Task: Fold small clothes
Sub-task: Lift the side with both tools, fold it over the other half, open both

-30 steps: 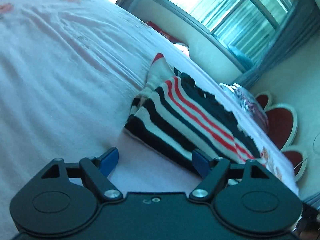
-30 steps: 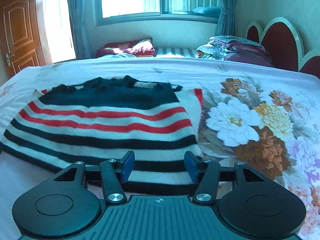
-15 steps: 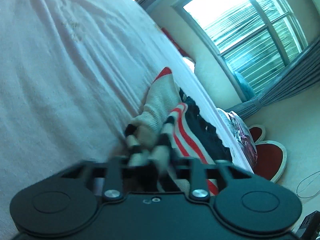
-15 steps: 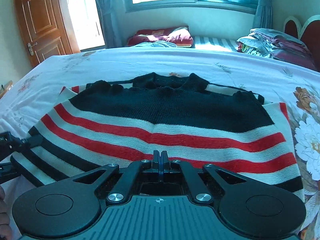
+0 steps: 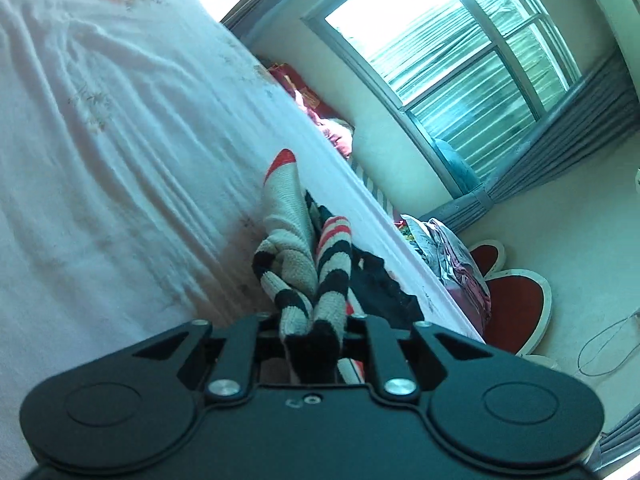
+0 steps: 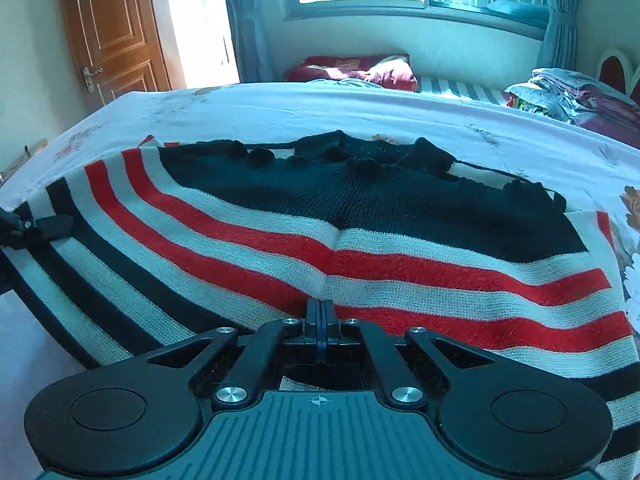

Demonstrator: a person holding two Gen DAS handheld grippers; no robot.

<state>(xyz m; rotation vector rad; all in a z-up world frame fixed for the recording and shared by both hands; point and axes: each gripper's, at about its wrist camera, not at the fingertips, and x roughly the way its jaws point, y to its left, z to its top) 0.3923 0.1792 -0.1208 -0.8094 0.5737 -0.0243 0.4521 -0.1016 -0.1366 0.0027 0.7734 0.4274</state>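
A striped knit sweater [image 6: 360, 248] — black at the chest, with red, white and black bands below — is spread flat on the floral bedsheet [image 6: 360, 108] of a bed, its neckline toward the window and its hem toward the right wrist camera. The left gripper [image 5: 310, 336] is clamped on a bunched corner of the hem at the garment's side, the knit puckered and drawn up between its nearly closed jaws; from the right wrist view that same gripper is seen as a dark shape at the sweater's left edge. The right gripper [image 6: 319, 320] has its blue pads pressed fully together low over the hem near the middle; whether a thin fold of knit is pinched there cannot be told, since the pads appear to meet with nothing visible between them. The sweater is judged to be soft, light and stretchy: it will sag and drape rather than hold a line, and a single-point grip will pull it out of shape. It is best taken at the hem corners or shoulder seams — two layers together — so the fold stays even. No brand, label or legible writing is seen on anything.
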